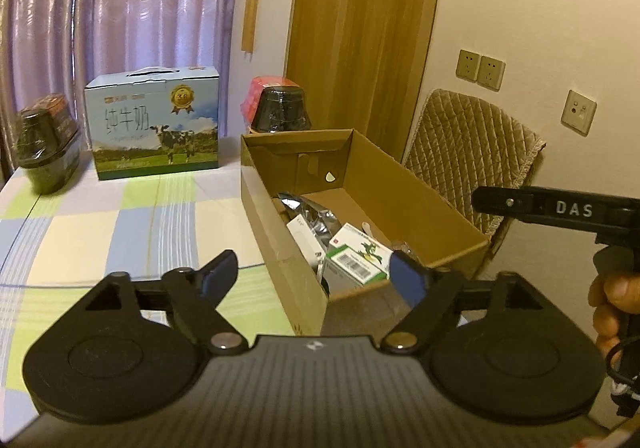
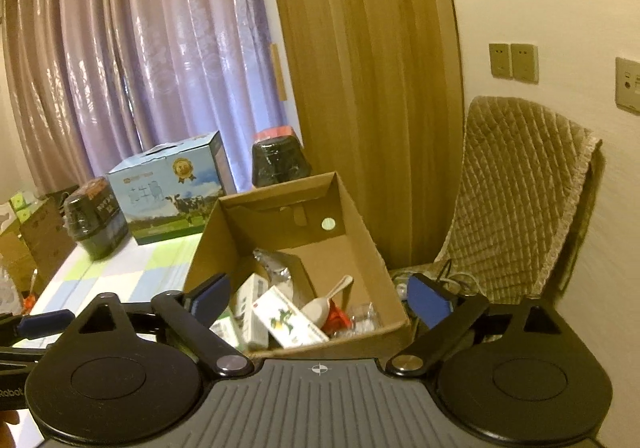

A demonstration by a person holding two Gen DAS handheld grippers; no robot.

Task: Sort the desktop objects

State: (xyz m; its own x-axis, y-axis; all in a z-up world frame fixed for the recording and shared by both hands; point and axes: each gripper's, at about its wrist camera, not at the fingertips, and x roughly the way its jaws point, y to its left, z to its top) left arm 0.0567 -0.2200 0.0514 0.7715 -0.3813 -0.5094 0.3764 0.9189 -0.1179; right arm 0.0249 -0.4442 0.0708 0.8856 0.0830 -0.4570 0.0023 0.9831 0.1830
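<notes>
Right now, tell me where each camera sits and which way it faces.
Left wrist: behind the open left gripper, facing the cardboard box from its left; the right gripper and a hand show at the right edge.
Right wrist: behind the open right gripper, looking down into the same box.
Shared: box, milk carton, quilted chair.
</notes>
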